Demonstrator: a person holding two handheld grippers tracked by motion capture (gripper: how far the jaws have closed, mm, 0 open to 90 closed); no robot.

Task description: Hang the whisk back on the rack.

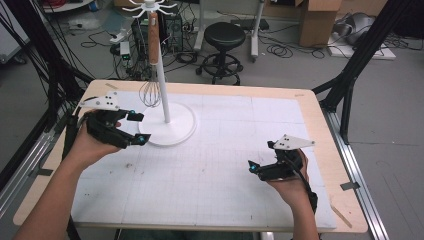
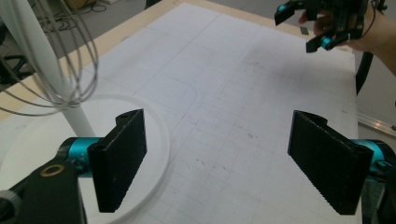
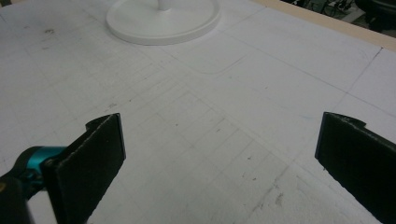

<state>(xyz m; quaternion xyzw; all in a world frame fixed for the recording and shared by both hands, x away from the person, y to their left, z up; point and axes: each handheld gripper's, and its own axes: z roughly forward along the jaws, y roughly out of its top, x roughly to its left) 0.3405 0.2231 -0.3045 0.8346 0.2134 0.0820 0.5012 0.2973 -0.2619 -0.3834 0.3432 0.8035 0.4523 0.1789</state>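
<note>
Whisk (image 1: 149, 92) hangs on stand (image 1: 169, 127), left of mat (image 1: 240, 160)

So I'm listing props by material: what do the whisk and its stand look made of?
Whisk: thin shiny wire loops, likely steel; the handle looks like brown wood with a matte finish. Stand: smooth, uniformly white pole and round base, probably plastic or painted metal; the look leaves it open.
</note>
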